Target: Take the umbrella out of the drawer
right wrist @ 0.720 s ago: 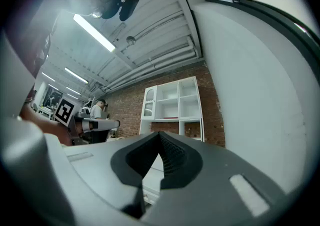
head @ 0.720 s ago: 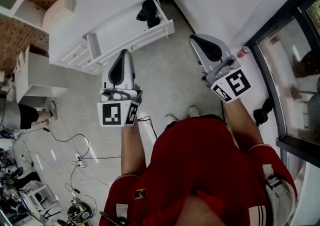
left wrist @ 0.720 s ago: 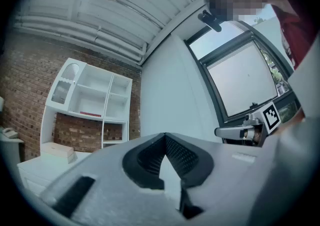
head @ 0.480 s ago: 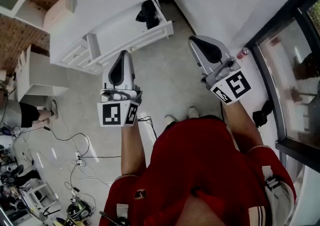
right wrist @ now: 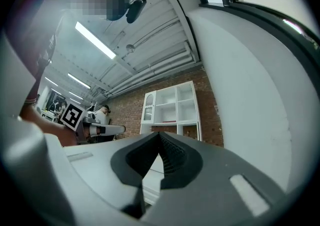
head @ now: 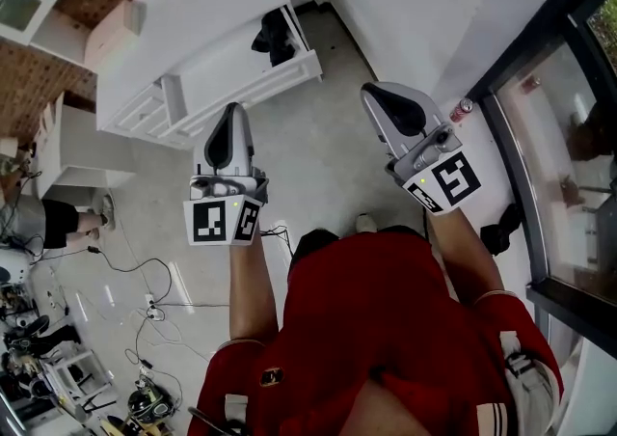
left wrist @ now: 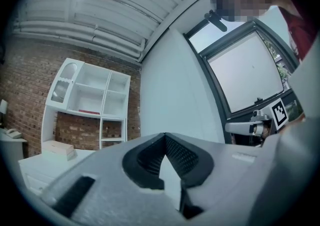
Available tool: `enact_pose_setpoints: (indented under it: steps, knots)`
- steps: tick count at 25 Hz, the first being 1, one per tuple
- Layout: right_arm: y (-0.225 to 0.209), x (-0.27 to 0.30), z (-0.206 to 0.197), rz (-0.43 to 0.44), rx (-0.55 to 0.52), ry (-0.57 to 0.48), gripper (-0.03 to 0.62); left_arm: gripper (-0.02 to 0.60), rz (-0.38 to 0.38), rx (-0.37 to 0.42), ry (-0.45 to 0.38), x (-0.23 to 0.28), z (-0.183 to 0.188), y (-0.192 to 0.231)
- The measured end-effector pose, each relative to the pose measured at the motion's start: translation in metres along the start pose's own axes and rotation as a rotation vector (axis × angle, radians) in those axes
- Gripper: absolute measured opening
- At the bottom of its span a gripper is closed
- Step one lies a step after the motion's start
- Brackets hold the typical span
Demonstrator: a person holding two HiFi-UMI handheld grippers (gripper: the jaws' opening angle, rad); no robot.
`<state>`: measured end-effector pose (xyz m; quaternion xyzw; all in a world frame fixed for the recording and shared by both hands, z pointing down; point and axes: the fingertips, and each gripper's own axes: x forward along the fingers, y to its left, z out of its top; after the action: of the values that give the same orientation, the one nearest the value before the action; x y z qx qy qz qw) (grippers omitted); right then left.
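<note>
Left gripper (head: 231, 114) and right gripper (head: 375, 94) each have jaws closed together on nothing (both held above the floor); the black umbrella (head: 272, 35) lies in the open white drawer (head: 280, 75), well apart.

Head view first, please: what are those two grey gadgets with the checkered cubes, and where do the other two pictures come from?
No robot here: a person in a red top holds a hand tool in each hand, the left gripper and the right gripper. The marker cubes are parts of them. The head view comes from a camera on the person's head, looking steeply down at the floor. The left gripper view and right gripper view come from cameras riding on each tool, looking along its fingers. Both pairs of fingers are closed together and hold nothing. Ahead stands a white dresser with its drawer pulled open; the dark bundle inside is probably the umbrella. Neither tool has reached it.
</note>
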<state>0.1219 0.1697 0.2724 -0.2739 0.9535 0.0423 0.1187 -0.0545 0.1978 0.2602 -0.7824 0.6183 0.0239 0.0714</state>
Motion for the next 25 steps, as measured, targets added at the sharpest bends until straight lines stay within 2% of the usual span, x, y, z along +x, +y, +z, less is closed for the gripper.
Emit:
enact_pose_setpoints:
  steps: [5,12,19,25]
  knots:
    - [-0.020,-0.015,-0.004,-0.008,0.011,-0.002,0.012,0.006,0.009,0.006,0.018,0.012,-0.005,-0.015]
    - [-0.042,-0.009,-0.015,-0.014,0.011,0.008,0.012,0.006,0.024,0.000,0.019,0.033,-0.017,-0.008]
    - [-0.064,0.038,-0.028,-0.010,-0.022,0.036,0.012,0.006,0.033,-0.027,0.003,0.070,-0.035,0.035]
    - [-0.089,0.104,-0.046,-0.007,-0.048,0.077,0.012,0.007,0.036,-0.060,0.016,0.118,-0.063,0.090]
